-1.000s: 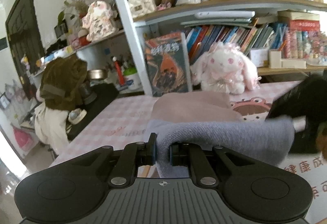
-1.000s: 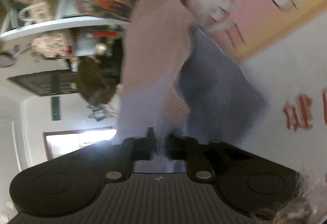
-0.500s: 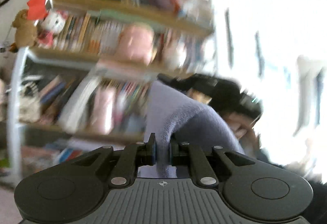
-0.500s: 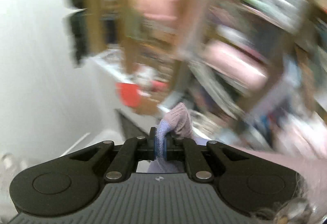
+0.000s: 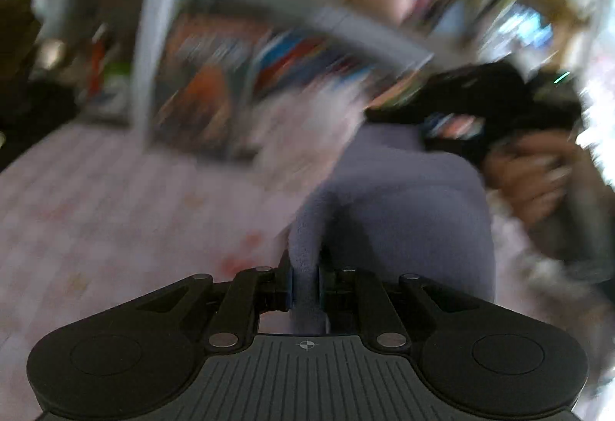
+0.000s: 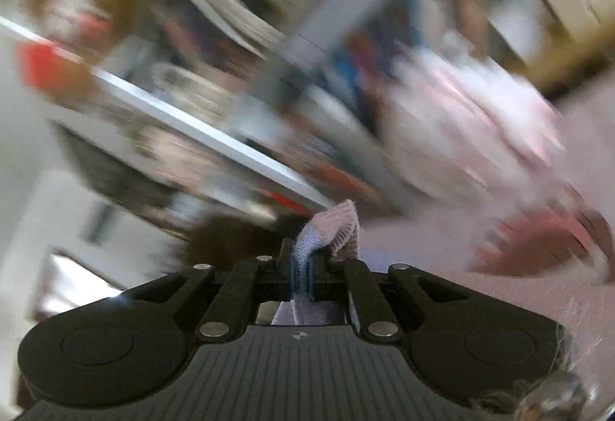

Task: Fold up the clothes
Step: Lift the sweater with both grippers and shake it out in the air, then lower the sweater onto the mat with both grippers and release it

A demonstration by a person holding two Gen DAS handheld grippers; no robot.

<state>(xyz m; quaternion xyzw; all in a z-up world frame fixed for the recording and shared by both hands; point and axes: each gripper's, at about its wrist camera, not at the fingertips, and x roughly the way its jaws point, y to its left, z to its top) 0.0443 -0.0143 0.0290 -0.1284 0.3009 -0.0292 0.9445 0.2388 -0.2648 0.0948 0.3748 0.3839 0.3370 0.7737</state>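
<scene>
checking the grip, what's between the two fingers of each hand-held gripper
Lavender-grey knit garment fabric fills the gap of the left hand-held gripper in the left wrist view; a ribbed pink-edged corner of it sits in the right hand-held gripper in the right.

Bookshelf [image 5: 292, 48] and checked tablecloth [image 5: 96, 198] blurred — titles unreadable, both views.

A lived-in home room: crowded bookshelves [image 5: 307, 48] of books behind a worktop [image 5: 96, 213] covered in pink checked cloth.
</scene>
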